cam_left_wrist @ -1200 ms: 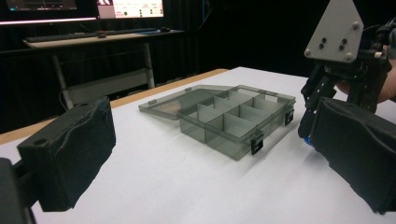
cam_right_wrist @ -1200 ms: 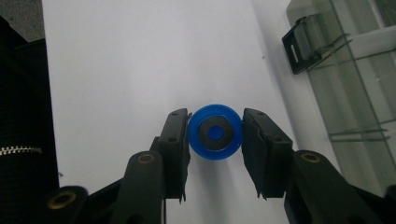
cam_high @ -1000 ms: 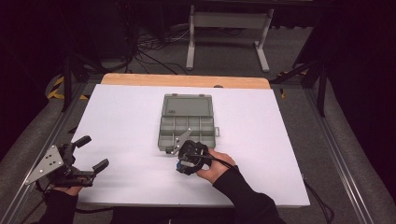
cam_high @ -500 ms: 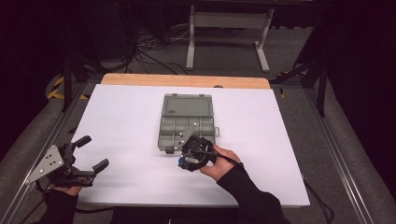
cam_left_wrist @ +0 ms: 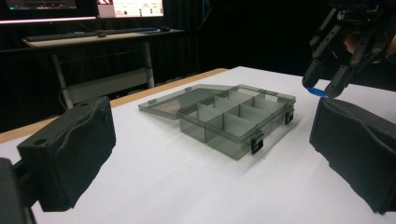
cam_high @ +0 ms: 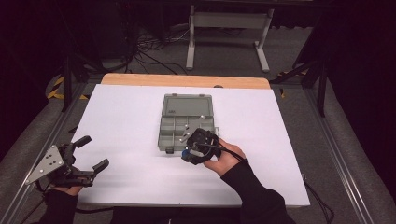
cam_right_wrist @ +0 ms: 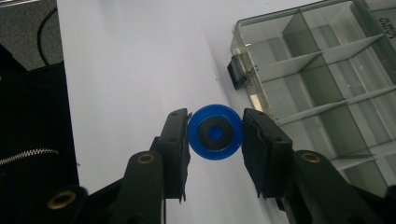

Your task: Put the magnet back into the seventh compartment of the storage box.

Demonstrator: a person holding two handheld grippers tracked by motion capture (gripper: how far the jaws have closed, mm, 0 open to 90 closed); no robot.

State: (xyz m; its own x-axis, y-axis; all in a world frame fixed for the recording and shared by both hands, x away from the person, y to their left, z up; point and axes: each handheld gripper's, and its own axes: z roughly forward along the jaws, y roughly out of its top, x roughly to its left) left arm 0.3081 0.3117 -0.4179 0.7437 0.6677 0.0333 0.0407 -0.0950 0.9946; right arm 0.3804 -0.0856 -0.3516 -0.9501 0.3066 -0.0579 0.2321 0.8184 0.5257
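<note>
Landmark: the grey box [cam_high: 187,122], lid open, at the centre of the white table [cam_high: 121,116]. Left gripper [cam_high: 88,157]: well left of the box and nearer the person, at the table's near left corner, jaws wide apart, holding nothing. Right gripper [cam_high: 187,154]: just off the box's near edge, jaws closed on the rim of a blue disc [cam_right_wrist: 215,132] with a dark centre, held above the table beside the box's latch [cam_right_wrist: 236,73]

Overhead light falls bright and even on the white table [cam_high: 121,116], nearly blown out, while the surroundings from nine through three o'clock sink into black. Shadows stay soft and short. The left gripper's [cam_left_wrist: 210,154] near jaws blur; the high view looks grainy.
</note>
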